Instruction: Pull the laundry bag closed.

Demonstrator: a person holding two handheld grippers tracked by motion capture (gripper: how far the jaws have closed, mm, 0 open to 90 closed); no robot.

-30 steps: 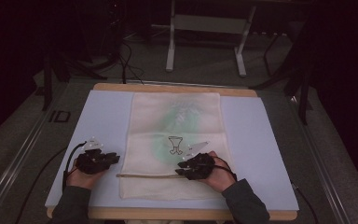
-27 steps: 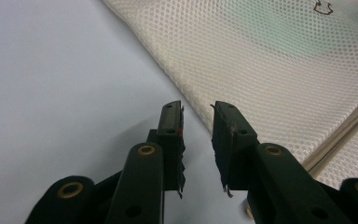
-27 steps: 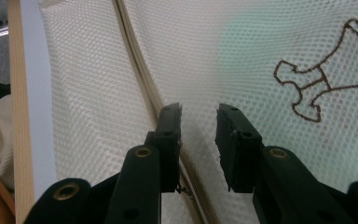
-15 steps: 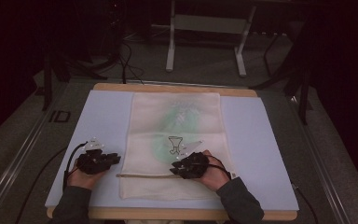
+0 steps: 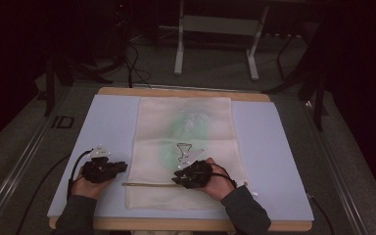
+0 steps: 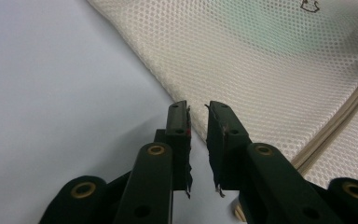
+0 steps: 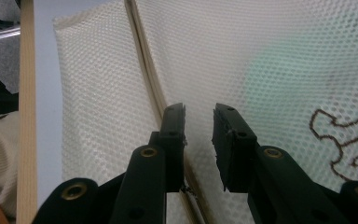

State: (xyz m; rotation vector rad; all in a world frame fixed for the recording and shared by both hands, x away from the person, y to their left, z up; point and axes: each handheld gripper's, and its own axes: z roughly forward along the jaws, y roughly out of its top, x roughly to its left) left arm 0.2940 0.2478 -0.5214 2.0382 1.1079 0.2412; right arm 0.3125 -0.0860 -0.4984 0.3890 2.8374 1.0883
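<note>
The mesh laundry bag [image 5: 186,147] lies flat at the centre of the table [image 5: 274,147]. The right gripper [image 7: 199,112], jaws narrowly parted, sits over the zipper [image 7: 144,65]. The left gripper [image 6: 197,109], jaws narrowly parted, rests beside the bag's left edge.

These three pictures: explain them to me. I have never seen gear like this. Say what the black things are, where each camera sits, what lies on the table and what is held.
A person sits at a table with a pale blue top and holds a black hand-held gripper in each hand: the left gripper and the right gripper. Each is a two-jaw clamp with a small camera on it.

The high view looks down from above the person's side. The other two views look along each gripper's own jaws.

On the table lies a flat cream mesh bag with something green inside and a zip across its near end.

Nothing is held. The left gripper's jaws stand slightly apart at the bag's edge; the right gripper's jaws stand apart over the mesh beside the zip.
</note>
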